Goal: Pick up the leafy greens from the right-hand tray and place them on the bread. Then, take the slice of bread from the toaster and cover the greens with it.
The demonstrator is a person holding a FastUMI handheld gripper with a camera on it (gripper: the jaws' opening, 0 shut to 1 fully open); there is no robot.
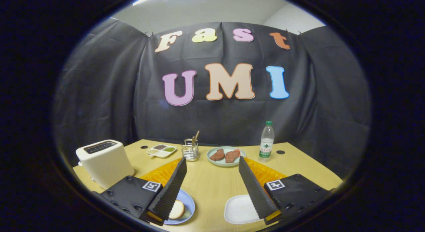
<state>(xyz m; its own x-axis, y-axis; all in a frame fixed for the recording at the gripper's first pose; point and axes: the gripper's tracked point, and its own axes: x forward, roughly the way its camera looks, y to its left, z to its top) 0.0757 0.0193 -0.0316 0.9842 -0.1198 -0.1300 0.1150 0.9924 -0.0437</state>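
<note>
— Black cloth wall behind, pale wooden table (212, 185) below. Largest item on it?

— White toaster (104, 162), beyond the left finger and outside it. Slots facing up, likely for a lift from above; too dark to tell whether a slice sits inside.

— Next down?

— Orange mat (162, 174), stretching behind both fingers, probably marking the work zone. Then gripper (212, 159): jaws spread wide, pinching nothing, bare table between them.

— Task items?

— Blue plate (190, 200) tucked under the left finger, round bread (177, 209) lying flat on it, placed close for easy stacking. White tray (237, 210) beside the right finger's base, partly hidden by that finger; visible part bare, greens not made out, perhaps behind the finger.

— Beyond the tips?

— Pale green plate (210, 154) with two brown meat pieces (225, 155), just ahead, set back out of the way. Water bottle (266, 142) upright beyond the right finger. Wire cutlery holder (190, 151) and divided condiment dish (161, 151) beyond the left.

— Writing?

— Bottle label green and white, too small to read. Square black-and-white markers (151, 186) on both finger bases, presumably for tracking.
</note>
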